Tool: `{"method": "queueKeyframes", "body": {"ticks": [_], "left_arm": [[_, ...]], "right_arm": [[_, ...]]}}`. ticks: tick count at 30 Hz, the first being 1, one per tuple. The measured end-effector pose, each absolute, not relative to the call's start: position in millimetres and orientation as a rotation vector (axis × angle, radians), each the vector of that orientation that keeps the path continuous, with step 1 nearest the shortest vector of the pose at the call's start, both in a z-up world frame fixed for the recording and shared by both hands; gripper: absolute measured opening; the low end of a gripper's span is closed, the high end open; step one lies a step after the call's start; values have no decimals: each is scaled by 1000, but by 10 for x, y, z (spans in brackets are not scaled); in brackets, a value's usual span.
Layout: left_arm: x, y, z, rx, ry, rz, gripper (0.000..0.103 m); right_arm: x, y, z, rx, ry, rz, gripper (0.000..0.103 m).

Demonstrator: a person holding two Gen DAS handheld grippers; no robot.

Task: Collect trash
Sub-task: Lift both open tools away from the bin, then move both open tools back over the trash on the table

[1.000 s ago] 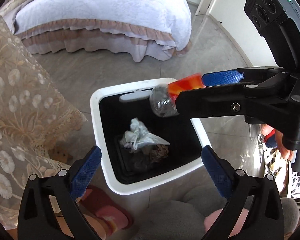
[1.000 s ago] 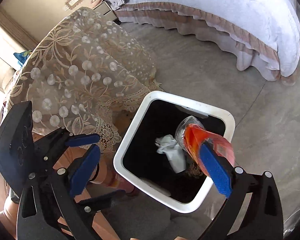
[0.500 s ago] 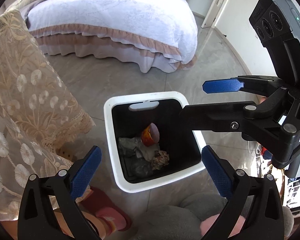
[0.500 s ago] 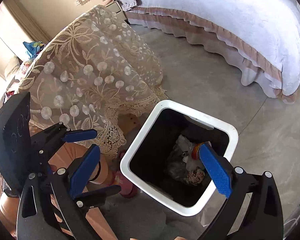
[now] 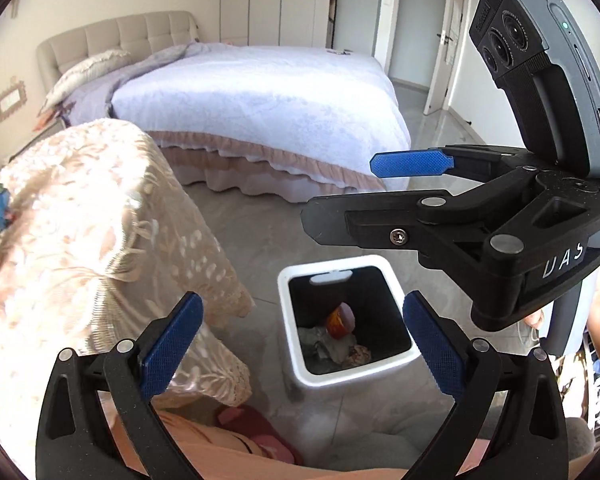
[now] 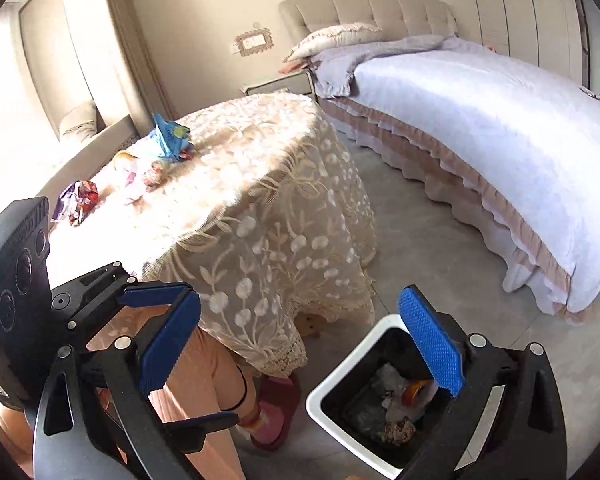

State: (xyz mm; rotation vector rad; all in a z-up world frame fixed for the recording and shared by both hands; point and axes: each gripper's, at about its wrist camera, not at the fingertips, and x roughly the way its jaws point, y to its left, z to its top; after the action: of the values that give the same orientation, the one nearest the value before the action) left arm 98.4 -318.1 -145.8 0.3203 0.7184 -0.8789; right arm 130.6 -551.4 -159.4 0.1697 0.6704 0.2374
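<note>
Hovering wide open and empty above the bin, right gripper and left gripper face wrappers near the table's far-left edge

bin: glossy white plastic | tablecloth: lace | floor: smooth tile
</note>
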Motion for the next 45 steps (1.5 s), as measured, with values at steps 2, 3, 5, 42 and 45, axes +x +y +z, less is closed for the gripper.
{"method": "queueKeyframes", "body": {"ticks": [2,3,5,42,45], "left_arm": [[1008,-2994,-1317,296,693,-827,98],[1021,-2886,-1247,279,674,-800,98],[1044,-2697,-1126,247,642,-746,98],[1595,-332,-709,76,543,-155,98],[1654,-236,-704,60,545,-145,98]], "right_arm": [[1348,-5363,-1471,157,631,271,99],[1376,-5282,-1415,153,615,286,99],[1431,-5119,-1334,148,589,318,99],[2553,-3293,-1235,31,634,495,99],[2643,-3284,-1250,36,645,490,99]]}}
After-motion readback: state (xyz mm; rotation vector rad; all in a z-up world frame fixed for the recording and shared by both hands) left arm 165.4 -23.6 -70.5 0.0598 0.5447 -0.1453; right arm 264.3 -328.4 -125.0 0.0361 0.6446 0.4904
